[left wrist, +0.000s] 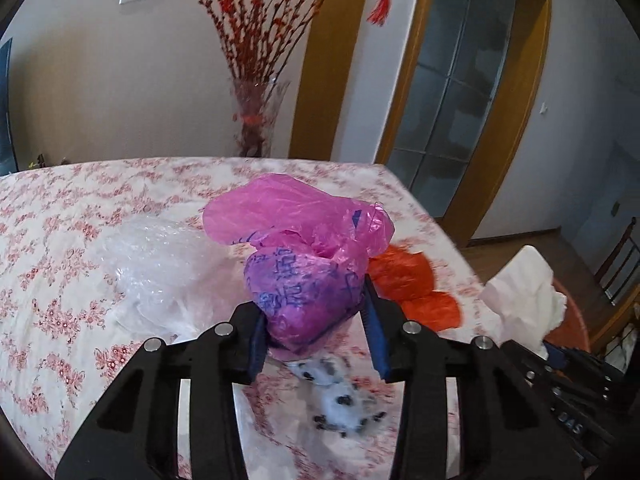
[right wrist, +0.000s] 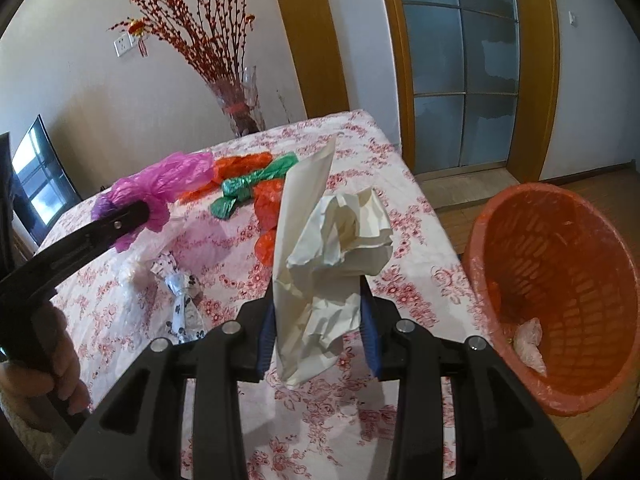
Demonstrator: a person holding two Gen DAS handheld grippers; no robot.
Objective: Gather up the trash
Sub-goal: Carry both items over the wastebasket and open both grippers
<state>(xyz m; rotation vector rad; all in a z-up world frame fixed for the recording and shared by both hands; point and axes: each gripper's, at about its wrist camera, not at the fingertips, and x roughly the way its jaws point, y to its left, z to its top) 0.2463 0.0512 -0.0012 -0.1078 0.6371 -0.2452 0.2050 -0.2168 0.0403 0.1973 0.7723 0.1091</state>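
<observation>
nearest me, my right gripper [right wrist: 320, 320] has its fingers [right wrist: 370, 332] closed on a crumpled white paper [right wrist: 340, 248], held above the tabletop [right wrist: 408, 288] edge. my left gripper [left wrist: 316, 316] is clamped on a pink plastic bag [left wrist: 304, 276], lifted over the floral cloth (a spotted wrapper [right wrist: 182, 304] lies just below). i judge both pickups done; next is carrying each over the orange basket [right wrist: 560, 292] on the floor to the right and releasing. farther back, orange bags [right wrist: 240, 168] and a green bag [right wrist: 248, 188] still wait.

The bags [right wrist: 244, 184] are lying on the table [right wrist: 360, 160]. The basket [right wrist: 560, 280] is standing on the floor, right of the table.
</observation>
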